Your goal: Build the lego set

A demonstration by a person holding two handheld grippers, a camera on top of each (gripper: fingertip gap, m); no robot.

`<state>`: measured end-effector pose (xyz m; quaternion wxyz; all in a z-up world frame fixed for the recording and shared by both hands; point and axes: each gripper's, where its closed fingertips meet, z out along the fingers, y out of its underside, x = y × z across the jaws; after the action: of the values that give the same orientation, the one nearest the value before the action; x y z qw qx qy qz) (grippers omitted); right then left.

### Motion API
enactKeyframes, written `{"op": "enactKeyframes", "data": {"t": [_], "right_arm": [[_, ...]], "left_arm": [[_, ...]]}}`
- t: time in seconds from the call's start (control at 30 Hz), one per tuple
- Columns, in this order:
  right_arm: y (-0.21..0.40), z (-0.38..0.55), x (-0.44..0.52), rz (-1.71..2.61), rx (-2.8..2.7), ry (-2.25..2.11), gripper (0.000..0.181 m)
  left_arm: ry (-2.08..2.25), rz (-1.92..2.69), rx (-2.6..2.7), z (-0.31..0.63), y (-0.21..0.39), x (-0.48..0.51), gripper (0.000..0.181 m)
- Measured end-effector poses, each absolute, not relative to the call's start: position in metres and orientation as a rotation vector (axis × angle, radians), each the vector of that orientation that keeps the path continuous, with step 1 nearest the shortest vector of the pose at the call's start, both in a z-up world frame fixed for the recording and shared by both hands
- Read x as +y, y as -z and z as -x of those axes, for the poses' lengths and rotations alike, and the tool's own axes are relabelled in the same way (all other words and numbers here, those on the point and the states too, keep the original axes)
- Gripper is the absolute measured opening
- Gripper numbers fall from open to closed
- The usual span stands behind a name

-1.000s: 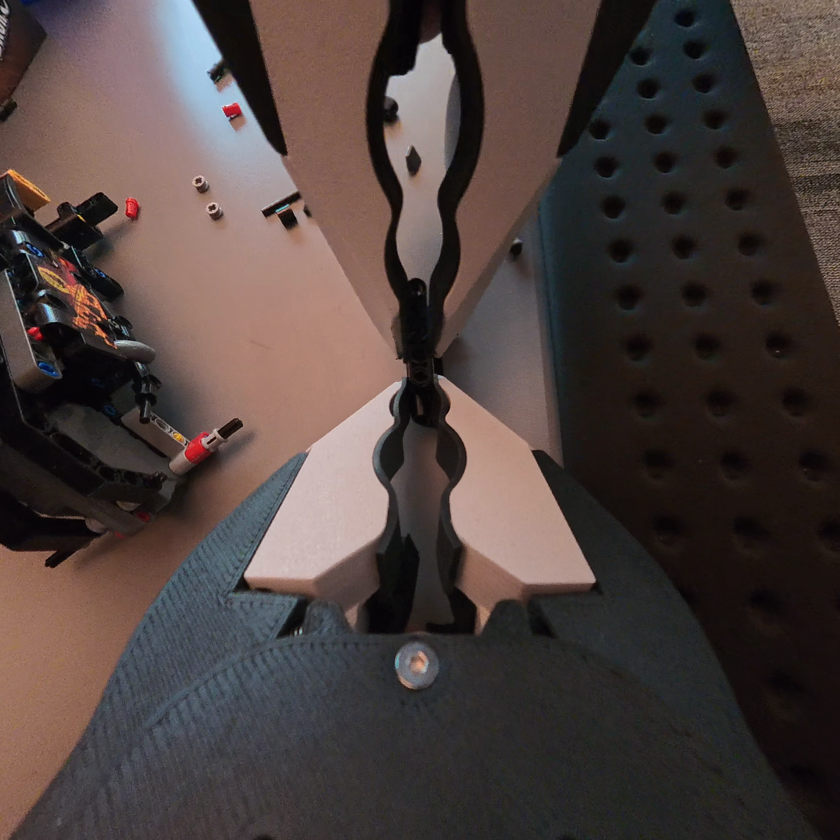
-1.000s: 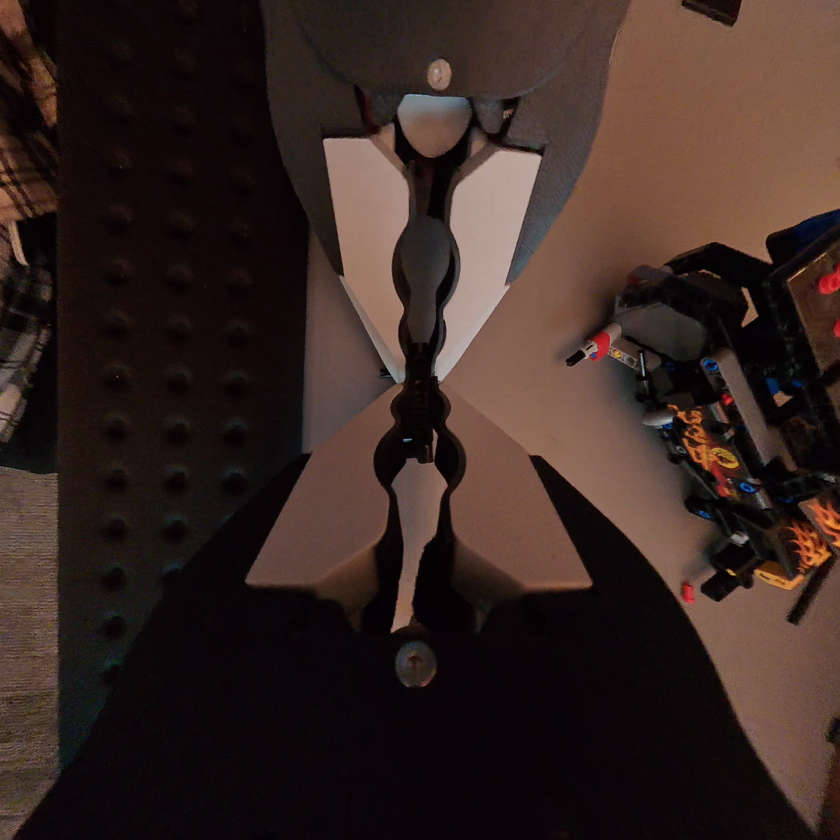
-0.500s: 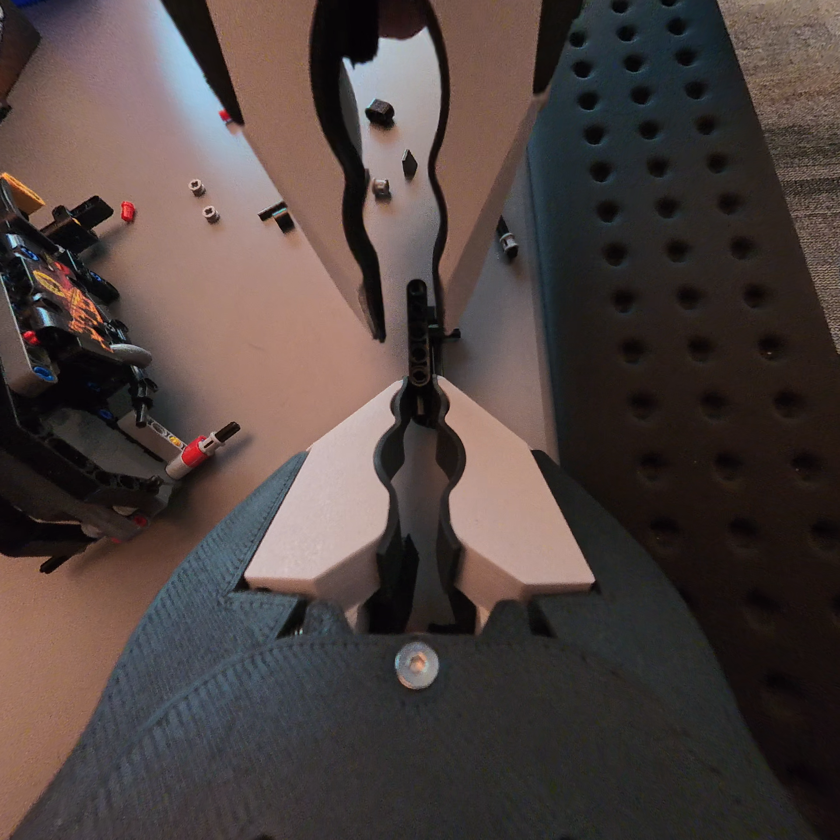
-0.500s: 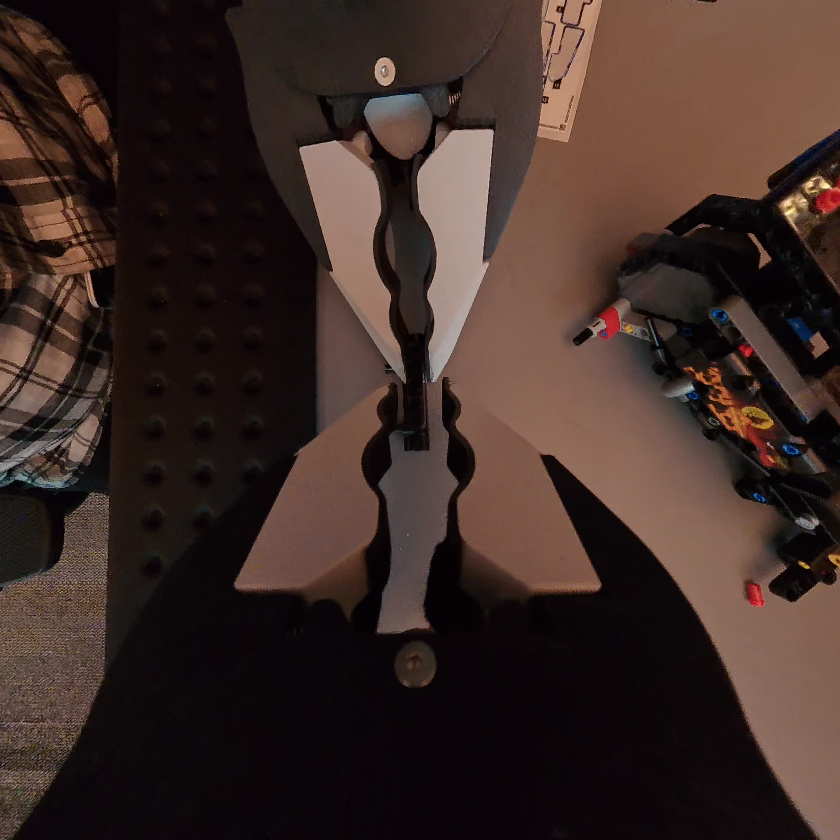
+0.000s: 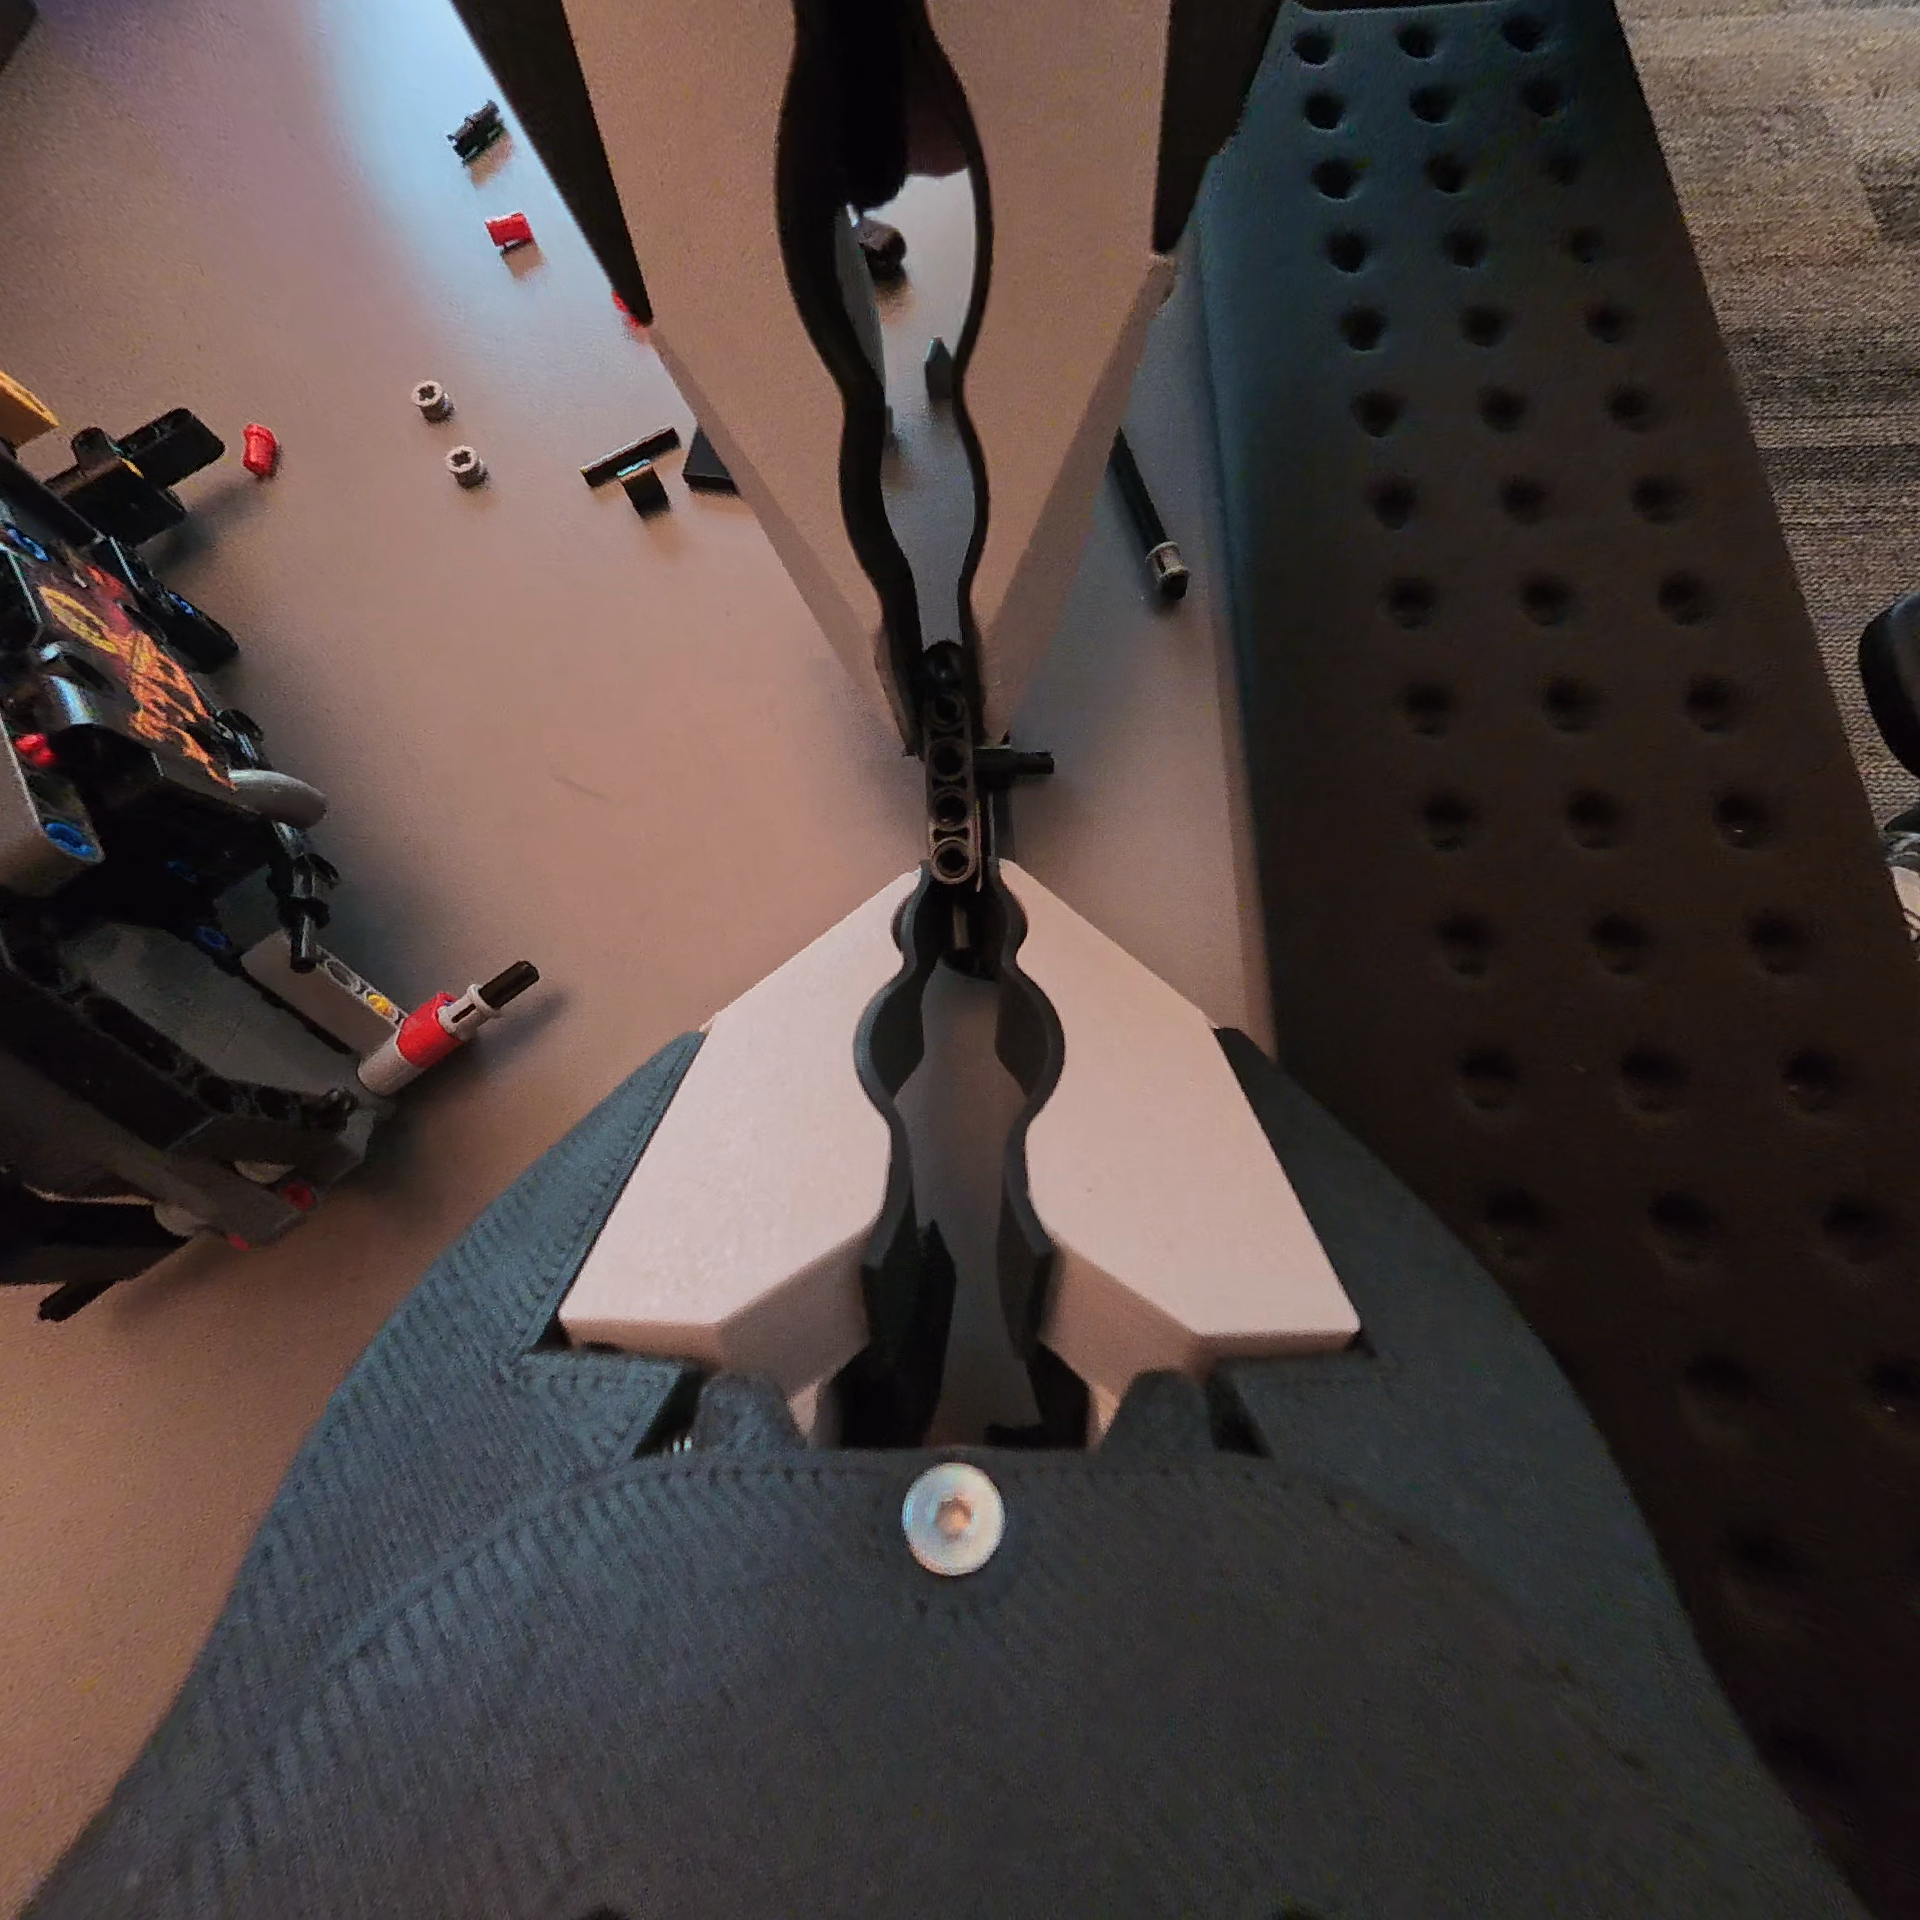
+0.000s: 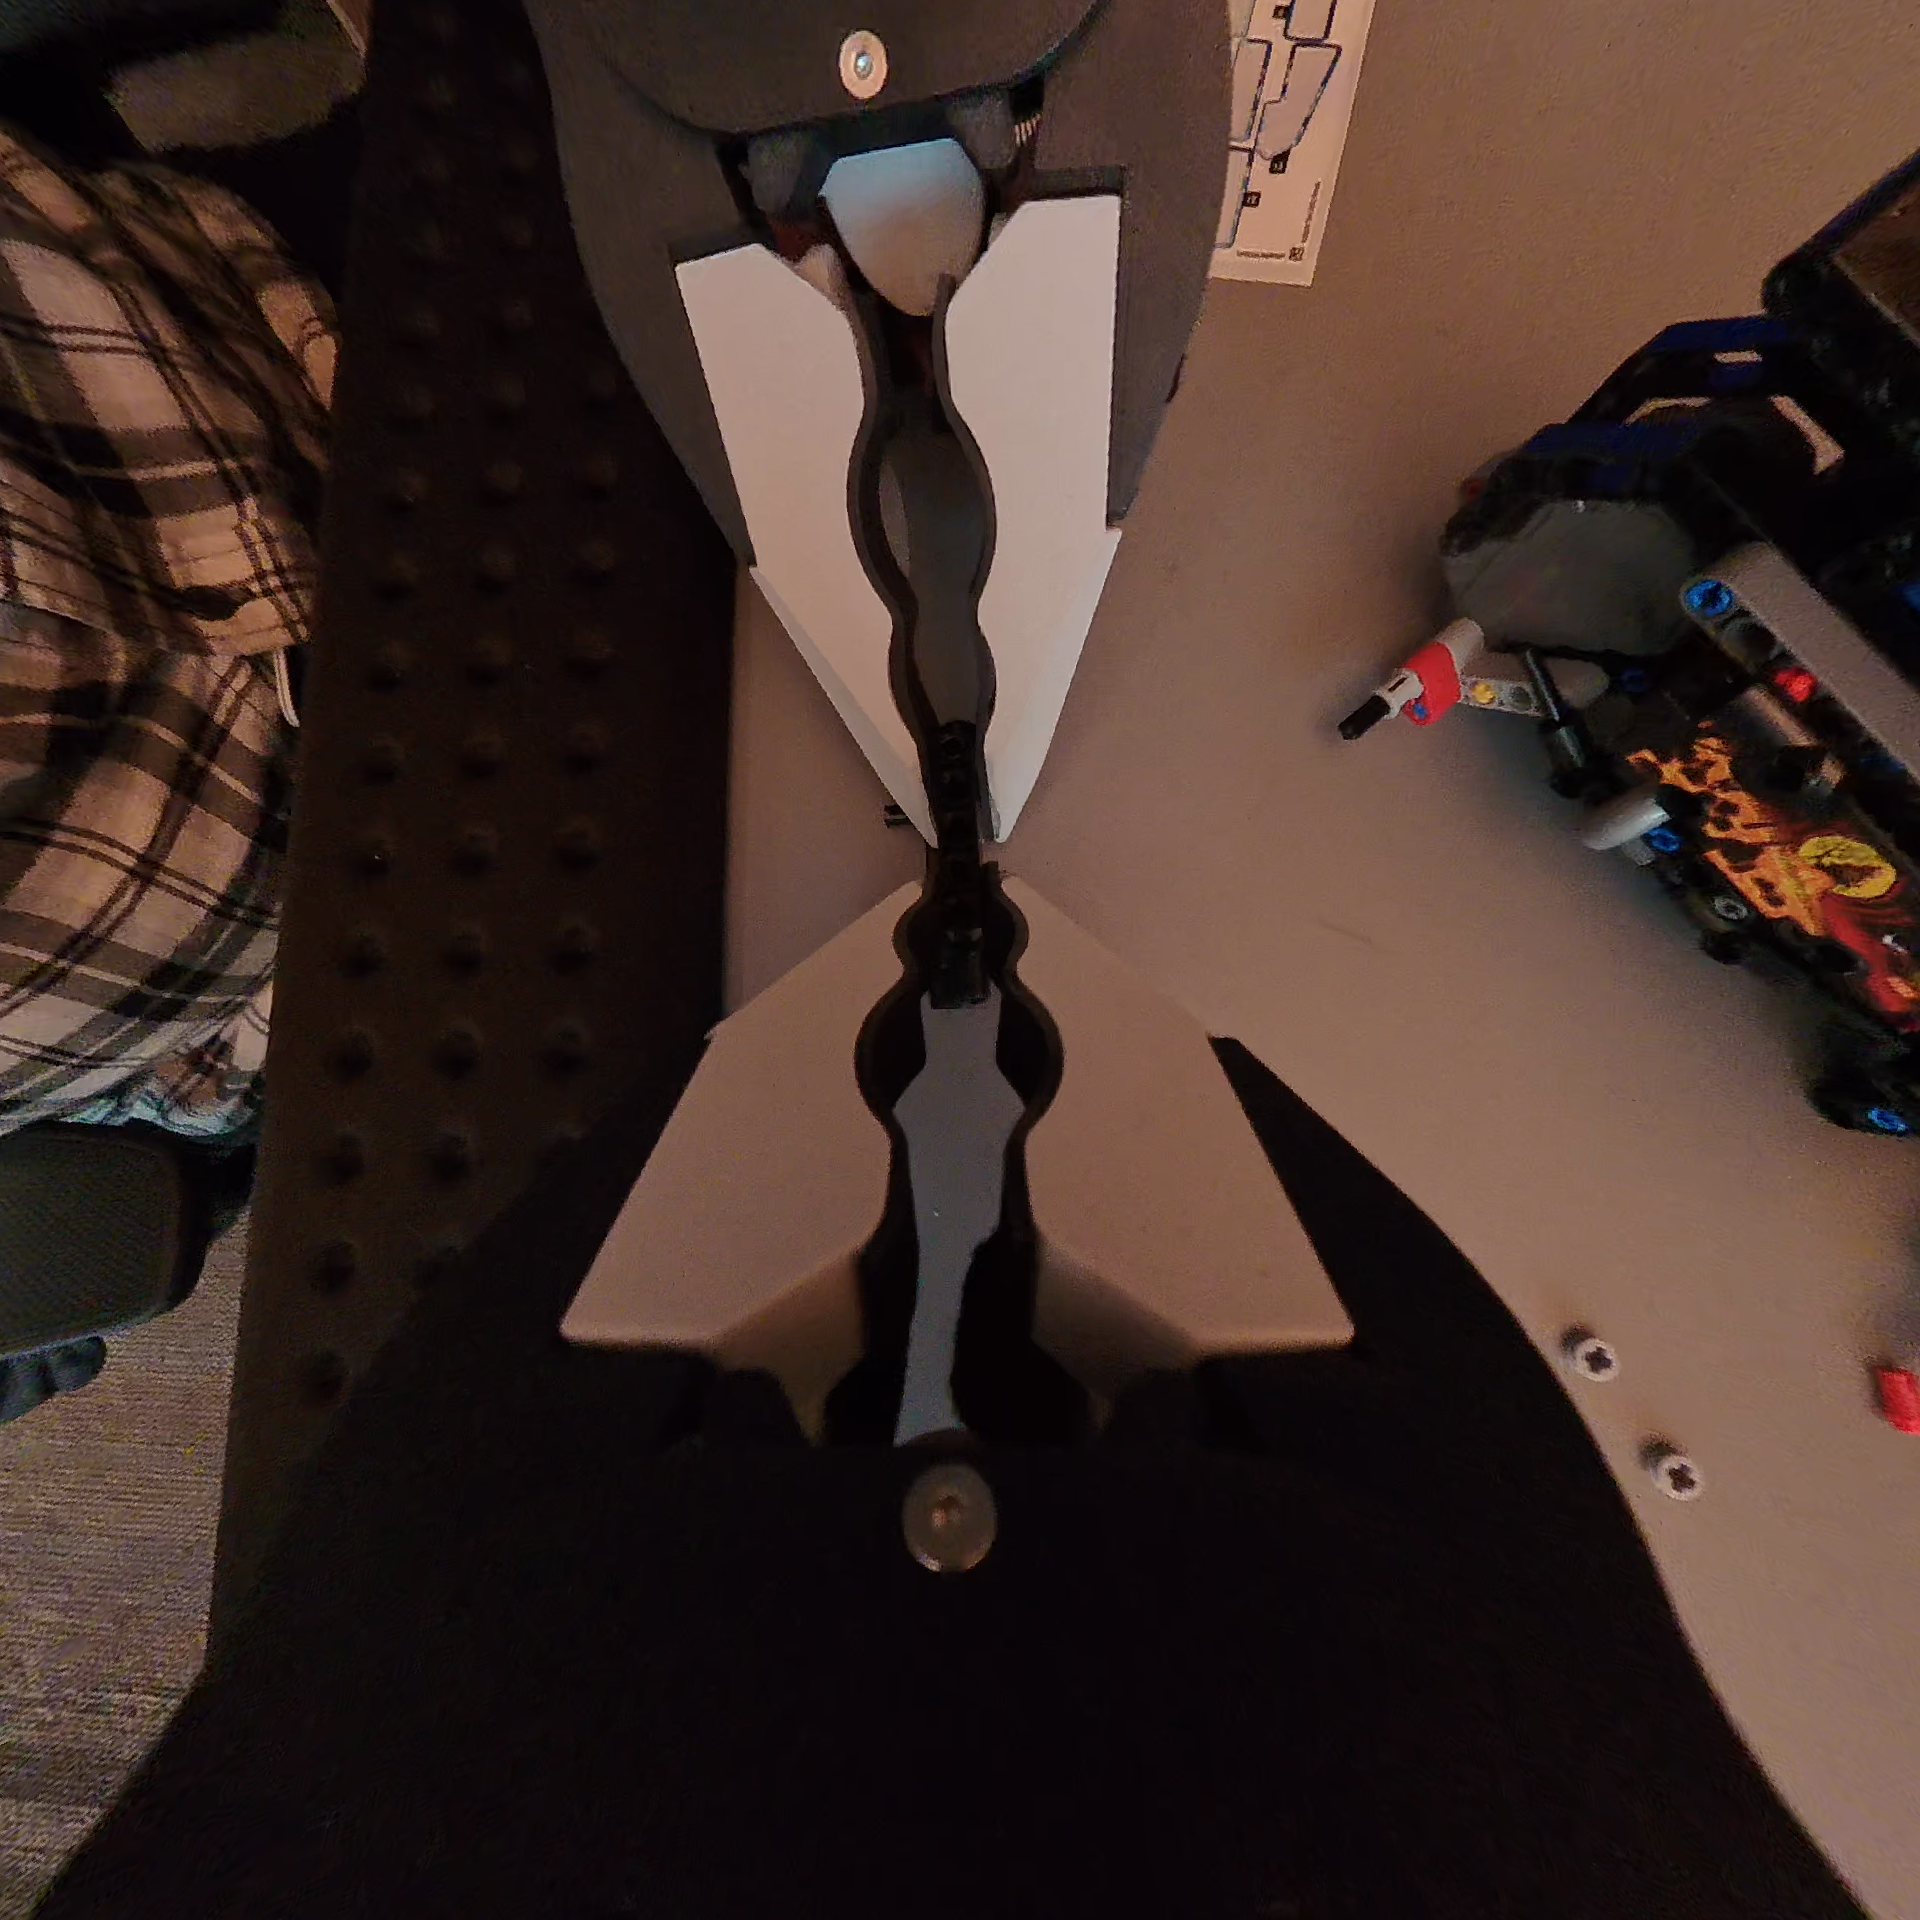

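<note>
We grip black holed beam (image 5: pixel 951 774) tip to tip: left gripper (image 5: pixel 956 883) clamps one end, right gripper (image 6: pixel 961 914) clamps other, above grey table (image 5: pixel 582 727).

The right gripper (image 6: pixel 954 914) was closed on a black holed Lego beam (image 6: pixel 954 821), and the left gripper (image 6: pixel 956 805), tip to tip with it, clamped the beam's far end. A partly built black Lego vehicle with flame decals (image 6: pixel 1756 748) stood on the table (image 6: pixel 1247 935) to the right.
</note>
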<state>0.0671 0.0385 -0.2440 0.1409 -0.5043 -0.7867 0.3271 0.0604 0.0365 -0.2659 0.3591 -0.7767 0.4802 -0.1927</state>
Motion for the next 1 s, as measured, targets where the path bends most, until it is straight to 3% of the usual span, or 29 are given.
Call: {"op": "enactKeyframes", "data": {"t": [0.6,0.63,0.67,0.9,1.0], "right_arm": [[0.252,-0.065,0.039,1.482,-2.323,-0.804,0.005],[0.257,-0.067,0.041,1.501,-2.329,-0.782,0.006],[0.261,-0.070,0.043,1.515,-2.328,-0.746,0.020],[0.234,-0.061,0.032,1.640,-2.148,-1.087,0.007],[0.234,-0.063,0.031,1.689,-2.125,-1.219,0.018]], "left_arm": [[0.516,2.022,1.228,-0.059,0.267,0.038,0.007],[0.507,2.019,1.228,-0.060,0.267,0.038,0.007],[0.500,2.013,1.233,-0.060,0.267,0.038,0.007],[0.310,1.870,1.338,-0.064,0.264,0.039,0.007],[0.056,1.697,1.441,-0.065,0.260,0.040,0.007]]}}
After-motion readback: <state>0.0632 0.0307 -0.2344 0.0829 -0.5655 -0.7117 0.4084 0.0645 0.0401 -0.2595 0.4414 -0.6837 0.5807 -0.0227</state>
